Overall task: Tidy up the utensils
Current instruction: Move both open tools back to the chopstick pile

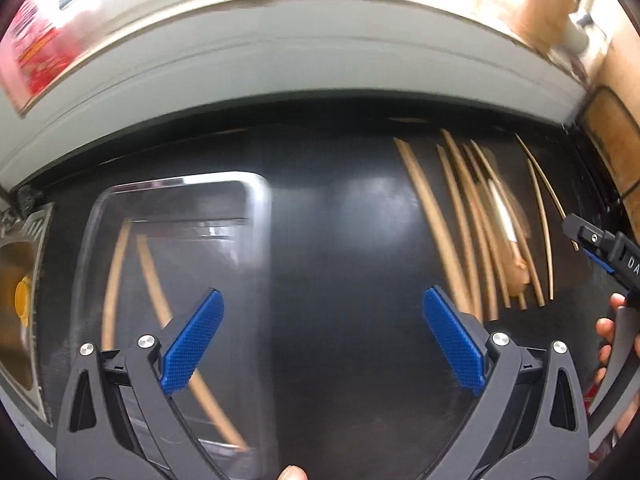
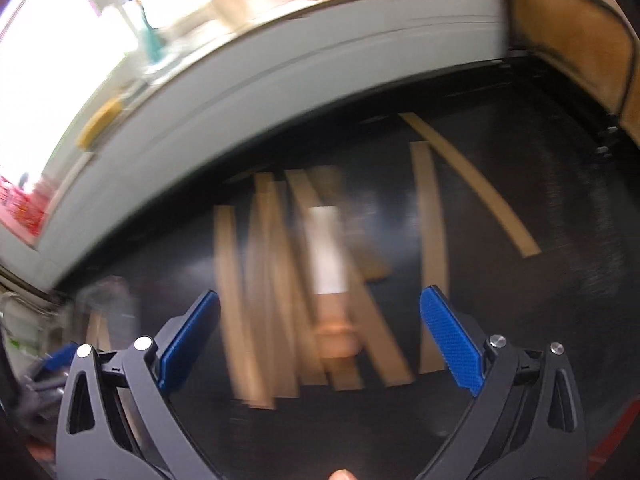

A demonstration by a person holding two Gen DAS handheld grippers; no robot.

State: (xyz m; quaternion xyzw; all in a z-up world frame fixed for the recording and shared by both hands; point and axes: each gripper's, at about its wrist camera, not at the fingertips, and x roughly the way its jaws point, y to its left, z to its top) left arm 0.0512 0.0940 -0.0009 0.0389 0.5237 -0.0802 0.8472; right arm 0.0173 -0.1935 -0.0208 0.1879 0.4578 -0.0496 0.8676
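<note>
Both wide apart and empty, left gripper (image 1: 322, 342) near clear plastic tray (image 1: 256, 200), right gripper (image 2: 320, 344) over loose tan wooden chopsticks (image 2: 276, 292): risks pinching several overlapped sticks together

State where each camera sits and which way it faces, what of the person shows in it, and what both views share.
Left wrist: on the left gripper, looking forward and down at the black counter and the clear container holding two chopsticks; a fingertip shows at bottom, the right gripper at right.
Right wrist: on the right gripper, over the blurred loose chopsticks; a fingertip shows at bottom.
Shared: the loose chopsticks, the counter and the pale backsplash.
</note>
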